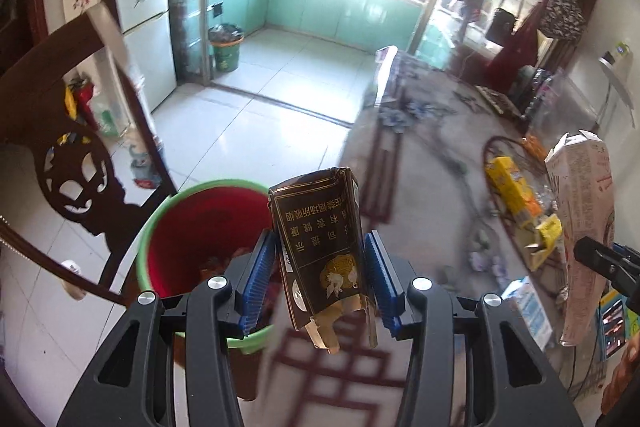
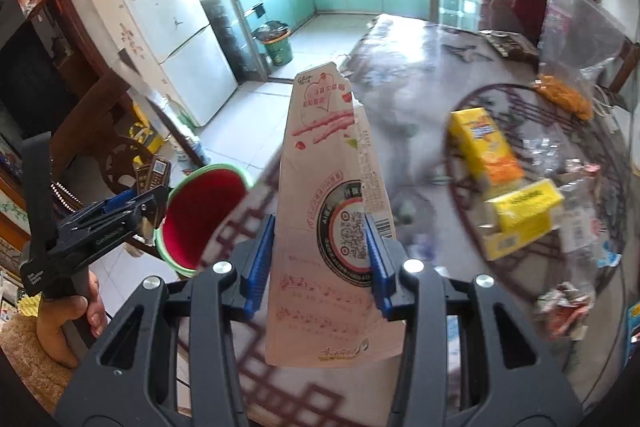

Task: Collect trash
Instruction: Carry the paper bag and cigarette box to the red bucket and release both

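My left gripper (image 1: 319, 275) is shut on a crumpled dark cigarette pack (image 1: 320, 247), held upright beside and just above a red bin with a green rim (image 1: 180, 211) that stands off the table's edge. My right gripper (image 2: 320, 259) is shut on a tall pink-and-white carton (image 2: 332, 211), held over the table. The carton also shows at the right of the left wrist view (image 1: 580, 219). The bin shows at the left of the right wrist view (image 2: 204, 211), with the left gripper (image 2: 116, 215) next to it. Some trash lies in the bin's bottom.
The glass-topped table (image 2: 420, 67) holds yellow boxes (image 2: 484, 147), crumpled wrappers (image 2: 564, 311), a clear plastic bag (image 2: 580, 39) and a blue-white packet (image 1: 528, 303). A dark carved wooden chair (image 1: 72, 179) stands left of the bin. A green bin (image 1: 226, 47) stands on the kitchen floor.
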The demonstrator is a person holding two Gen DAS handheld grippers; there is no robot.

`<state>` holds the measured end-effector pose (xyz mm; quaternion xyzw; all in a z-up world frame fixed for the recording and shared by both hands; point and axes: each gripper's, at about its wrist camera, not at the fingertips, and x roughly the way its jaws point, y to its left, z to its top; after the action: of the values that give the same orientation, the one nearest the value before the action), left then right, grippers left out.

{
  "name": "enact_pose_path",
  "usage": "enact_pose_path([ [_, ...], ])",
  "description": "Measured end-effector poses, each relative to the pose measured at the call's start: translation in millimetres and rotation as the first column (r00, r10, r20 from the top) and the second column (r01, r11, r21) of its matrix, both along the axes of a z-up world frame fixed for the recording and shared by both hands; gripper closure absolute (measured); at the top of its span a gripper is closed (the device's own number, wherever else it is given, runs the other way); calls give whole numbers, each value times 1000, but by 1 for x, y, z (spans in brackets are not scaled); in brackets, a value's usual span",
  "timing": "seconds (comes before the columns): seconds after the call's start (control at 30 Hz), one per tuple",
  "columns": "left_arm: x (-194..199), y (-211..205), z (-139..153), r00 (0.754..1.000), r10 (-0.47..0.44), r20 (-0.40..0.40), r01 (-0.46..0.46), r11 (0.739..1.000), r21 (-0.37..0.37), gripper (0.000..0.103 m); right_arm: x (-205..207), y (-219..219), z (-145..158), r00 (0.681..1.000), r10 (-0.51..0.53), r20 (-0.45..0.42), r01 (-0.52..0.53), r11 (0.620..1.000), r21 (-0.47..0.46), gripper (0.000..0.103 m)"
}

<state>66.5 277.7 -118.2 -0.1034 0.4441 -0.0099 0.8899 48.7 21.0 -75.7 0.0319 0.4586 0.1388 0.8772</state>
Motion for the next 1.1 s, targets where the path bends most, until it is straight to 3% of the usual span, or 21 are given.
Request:
enact_pose_path([
  [0.47,16,70,-19,998,58,-31,-58,998,2,59,30,96,-10,993,109,-44,-110,993,-30,62],
  [1.1,29,94,-64,987,86,-137,-87,996,4,59,63,153,-57,961,199,-190,-191,980,58,62],
])
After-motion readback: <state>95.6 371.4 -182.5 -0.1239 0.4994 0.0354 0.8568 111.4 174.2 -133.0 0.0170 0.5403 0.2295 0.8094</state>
